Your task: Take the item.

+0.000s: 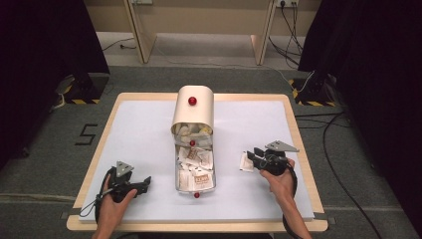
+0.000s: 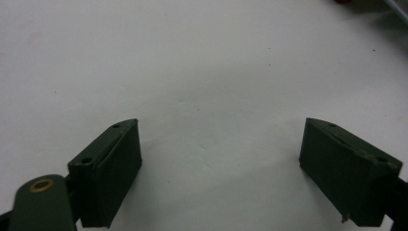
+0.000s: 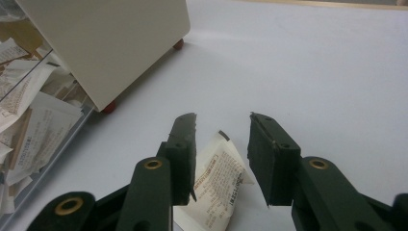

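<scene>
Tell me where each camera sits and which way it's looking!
High view: above the person's side of the table, looking forward and down; both hands, left gripper and right gripper show.
Left gripper view: rides the left gripper, facing bare white tabletop.
Right gripper view: rides the right gripper, facing the sachet and box.
Shared: high and right gripper views both show sachet and box.

One box (image 1: 193, 107), one drawer (image 1: 195, 186) of many packets, one loose packet (image 1: 245, 162), two tools.
</scene>
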`<state>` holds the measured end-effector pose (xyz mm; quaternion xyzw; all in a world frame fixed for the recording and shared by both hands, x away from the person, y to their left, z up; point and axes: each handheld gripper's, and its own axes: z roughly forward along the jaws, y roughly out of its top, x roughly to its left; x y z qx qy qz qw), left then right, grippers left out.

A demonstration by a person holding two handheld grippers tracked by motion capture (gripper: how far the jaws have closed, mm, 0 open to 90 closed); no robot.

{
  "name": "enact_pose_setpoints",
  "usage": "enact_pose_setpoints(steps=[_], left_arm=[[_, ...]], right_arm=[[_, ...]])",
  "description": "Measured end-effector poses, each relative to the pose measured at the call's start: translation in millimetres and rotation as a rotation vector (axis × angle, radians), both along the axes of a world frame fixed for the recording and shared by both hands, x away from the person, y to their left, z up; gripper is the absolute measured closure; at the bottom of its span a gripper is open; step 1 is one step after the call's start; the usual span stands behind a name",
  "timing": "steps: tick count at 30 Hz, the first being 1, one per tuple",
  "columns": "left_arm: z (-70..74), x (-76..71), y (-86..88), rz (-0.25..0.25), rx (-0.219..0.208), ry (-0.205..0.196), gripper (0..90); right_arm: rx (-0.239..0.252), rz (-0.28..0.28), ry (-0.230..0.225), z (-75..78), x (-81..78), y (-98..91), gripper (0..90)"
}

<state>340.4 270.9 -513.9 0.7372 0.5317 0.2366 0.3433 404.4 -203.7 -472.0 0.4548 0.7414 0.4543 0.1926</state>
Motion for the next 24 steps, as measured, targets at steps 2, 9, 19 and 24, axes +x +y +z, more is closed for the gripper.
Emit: enact_pose_setpoints(steps=[2,9,19,24], left_arm=[[0.0,0.0,0.0,0.0,0.0,0.0,13.8],[0.0,0.0,0.0,0.0,0.0,0.0,13.8],[0.0,0.0,0.1,0.0,0.0,0.0,13.8],[0.0,0.0,0.1,0.0,0.0,0.0,13.8]], right_arm=[[0.0,0.001,-0.002,0.9,-0.6,0.2,61.8],[-0.007,0.011,-0.004,2.5,-1.5,2.2,57.9],[-0.025,-0.001,0.022,5.2,-3.0,1.2,38.5],[-0.028,-0.004,0.041,6.7,-5.5,0.3,30.6]])
